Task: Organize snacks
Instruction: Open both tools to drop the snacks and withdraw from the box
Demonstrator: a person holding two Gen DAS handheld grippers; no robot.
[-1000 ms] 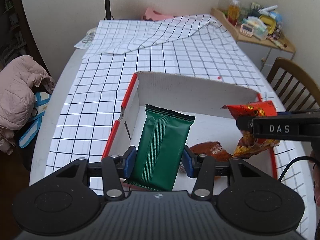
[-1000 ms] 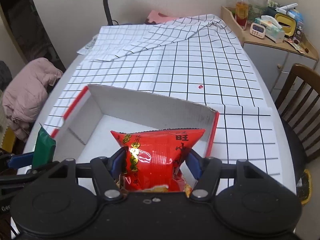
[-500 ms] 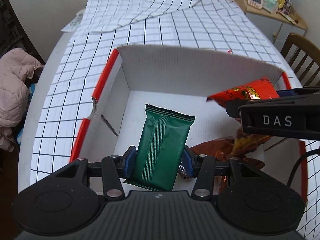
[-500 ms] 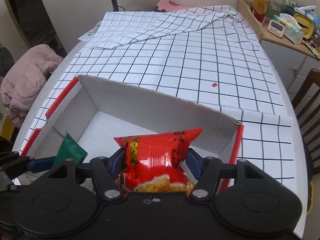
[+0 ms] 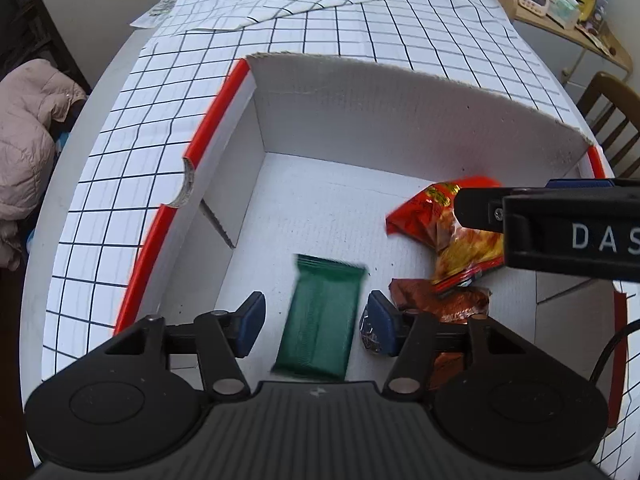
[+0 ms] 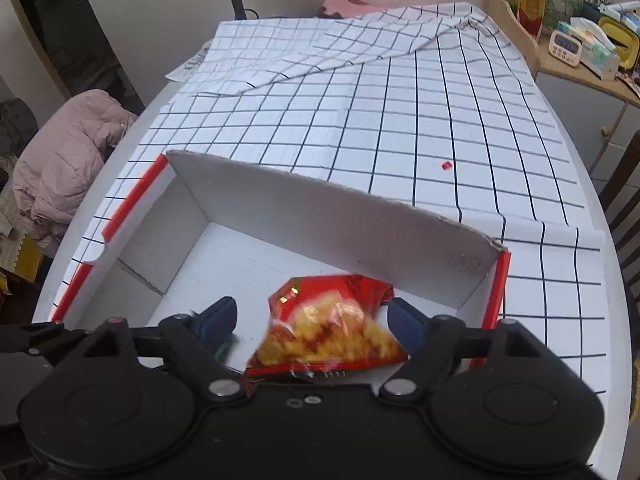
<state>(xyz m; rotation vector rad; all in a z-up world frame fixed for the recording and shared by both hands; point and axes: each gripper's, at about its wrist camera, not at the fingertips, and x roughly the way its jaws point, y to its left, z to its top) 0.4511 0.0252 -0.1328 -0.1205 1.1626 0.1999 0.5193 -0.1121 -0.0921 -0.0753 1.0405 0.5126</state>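
Two snack packets are dropping free at once, each below a hand-held gripper that has let go over the same white cardboard box [image 5: 400, 104] with red-edged sides, which stands on the table [image 6: 400, 128] under a black-grid cloth. The left hand-held gripper [image 5: 316, 320] is spread wide, its blue pads clear of the green wrapped bar [image 5: 320, 316], which shows motion blur and lies flat toward the near middle of the box floor. The right hand-held gripper [image 6: 310, 318] is likewise released, with visible gaps on both sides of the red chip bag [image 6: 332, 328], also blurred, over the box's near right part. Releasing low inside the walls looks deliberate: the light packets then land in the box rather than slide off over the cloth. From the left wrist view the red bag sits right of the bar, just above a brown crinkled packet [image 5: 440, 300] already lying on the floor, so it will probably settle on or against that one. Half a second ago both grippers were clenched, the left on the upright green bar and the right on the red bag; a second ago they hung higher and nearer the box's front edge. Since then both have come forward and lower over the box and opened, and the bar has tipped away from the pads.
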